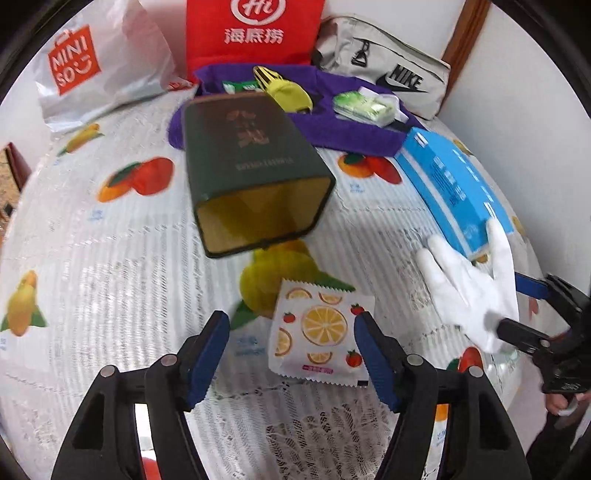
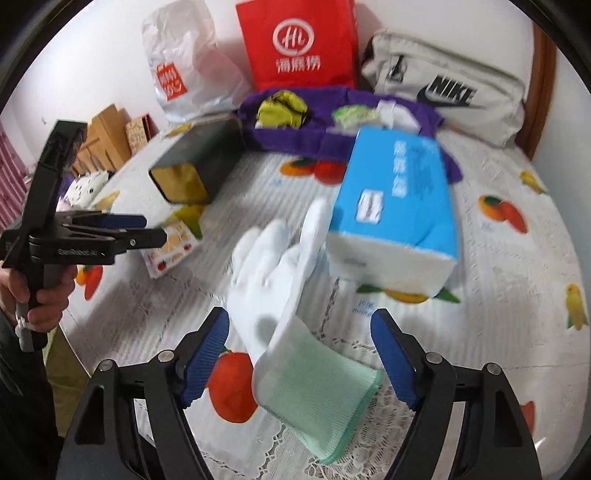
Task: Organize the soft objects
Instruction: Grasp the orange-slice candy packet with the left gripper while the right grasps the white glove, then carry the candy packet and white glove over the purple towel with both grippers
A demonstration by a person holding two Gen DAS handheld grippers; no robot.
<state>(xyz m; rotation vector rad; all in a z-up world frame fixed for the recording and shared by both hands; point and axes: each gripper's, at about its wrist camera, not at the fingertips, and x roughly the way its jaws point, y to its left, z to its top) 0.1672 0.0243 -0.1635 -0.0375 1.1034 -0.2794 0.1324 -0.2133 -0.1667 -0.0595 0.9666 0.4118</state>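
A white glove with a green cuff lies on the fruit-print cloth between the open fingers of my right gripper; it also shows in the left wrist view. A fruit-print wipe packet lies between the open fingers of my left gripper; it also shows in the right wrist view. A blue tissue pack lies just beyond the glove. A purple cloth at the back holds a yellow soft item and a green packet.
A dark green tin lies on its side, open end toward me. A Miniso bag, a red bag and a grey Nike pouch stand along the back wall. Cardboard boxes stand off the table's left.
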